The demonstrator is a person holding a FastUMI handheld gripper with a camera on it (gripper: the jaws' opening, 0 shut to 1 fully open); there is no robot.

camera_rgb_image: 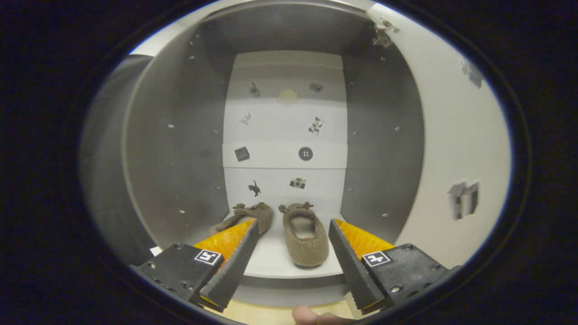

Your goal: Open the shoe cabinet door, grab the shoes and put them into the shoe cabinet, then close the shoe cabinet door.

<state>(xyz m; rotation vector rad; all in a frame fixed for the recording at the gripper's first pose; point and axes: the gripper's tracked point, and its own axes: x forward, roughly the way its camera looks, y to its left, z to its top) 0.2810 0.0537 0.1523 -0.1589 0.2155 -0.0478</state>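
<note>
Open claw facing the open white shoe cabinet.

The claw stands apart, gripping nothing; two brown fuzzy slippers, one at lower centre of the frame between its fingers, the other beside it leftward, lie on the cabinet floor.

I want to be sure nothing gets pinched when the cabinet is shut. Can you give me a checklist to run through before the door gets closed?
1. Both shoes inside: right slipper and left slipper rest on the cabinet floor. Ok.
2. Gripper released: fingers spread wide, pressing on nothing. Ok.
3. Shoes behind the front edge: the right slipper's heel sits near it. Cannot tell.
4. Door swung open to the right, with nothing seen on it but stickers. Ok.
5. Fingers withdrawn from the opening: cannot tell.
</note>
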